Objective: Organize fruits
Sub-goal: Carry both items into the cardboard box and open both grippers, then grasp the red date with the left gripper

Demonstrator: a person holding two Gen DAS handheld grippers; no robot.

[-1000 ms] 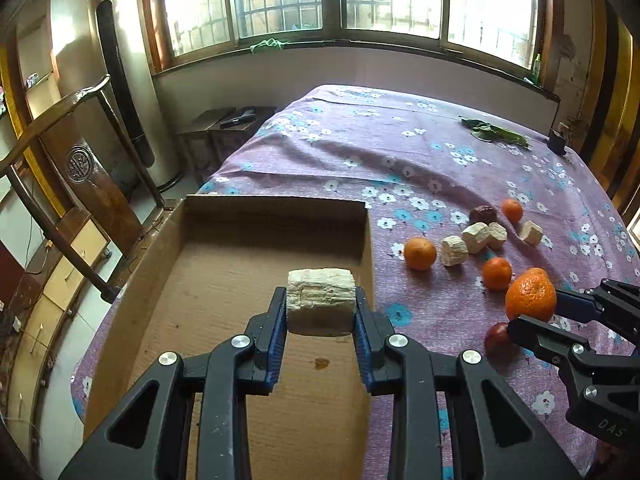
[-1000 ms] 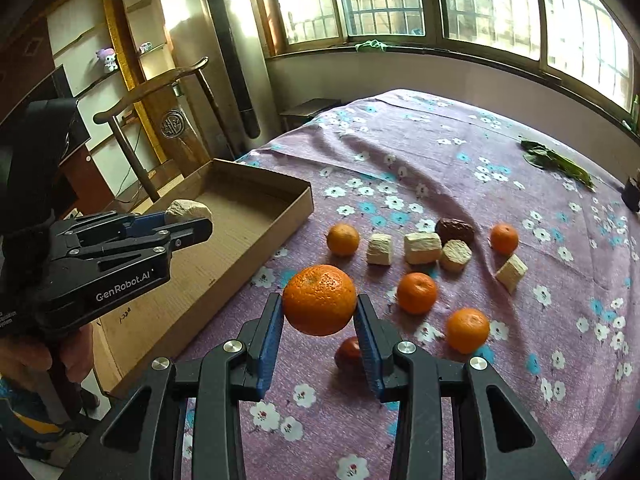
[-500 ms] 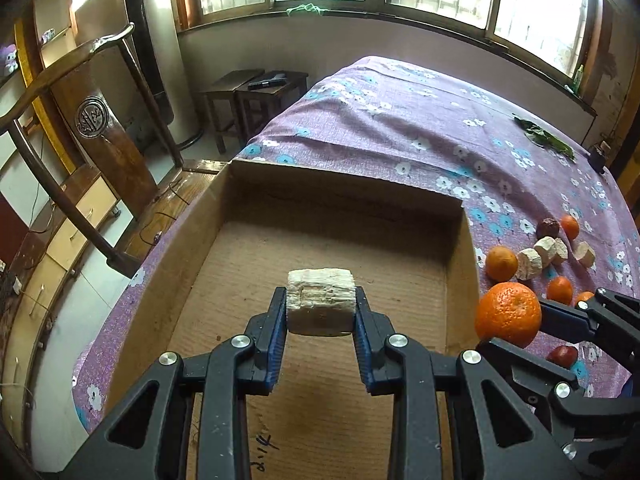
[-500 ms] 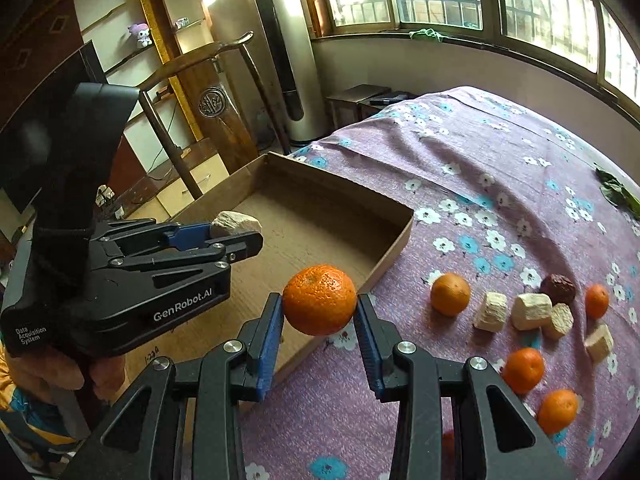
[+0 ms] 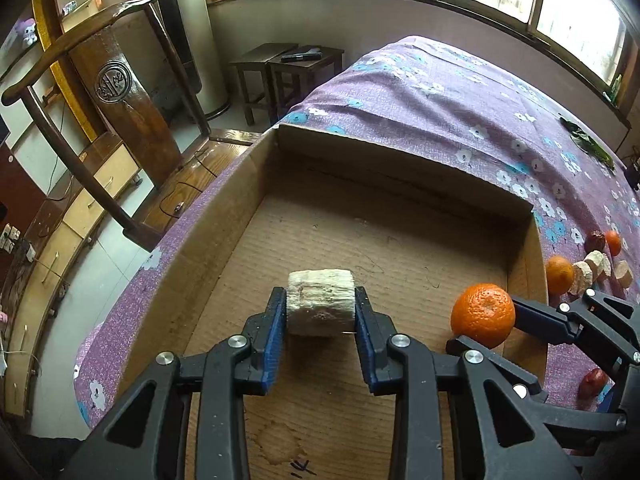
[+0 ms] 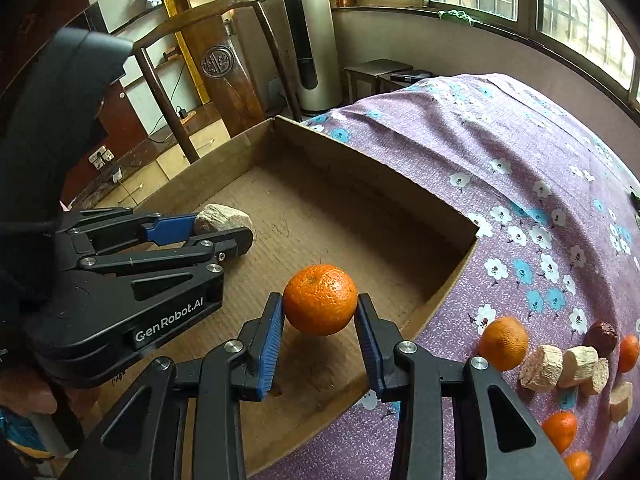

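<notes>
My left gripper (image 5: 321,312) is shut on a pale beige chunk (image 5: 321,301) and holds it over the floor of a shallow cardboard box (image 5: 400,168). My right gripper (image 6: 320,320) is shut on a large orange (image 6: 320,299) and holds it over the box (image 6: 372,168) near its right wall. The orange also shows in the left wrist view (image 5: 483,315), right of the chunk. The chunk shows in the right wrist view (image 6: 223,218), left of the orange. The box floor is bare.
On the purple flowered cloth (image 6: 520,140) right of the box lie several small oranges (image 6: 503,343), pale chunks (image 6: 538,367) and a dark red fruit (image 6: 601,333). A wooden chair (image 5: 120,92) stands left of the table. Green leaves (image 5: 588,140) lie far back.
Both grippers moved left, from over the cloth to over the box, and lower toward its floor. Each still holds its item.
</notes>
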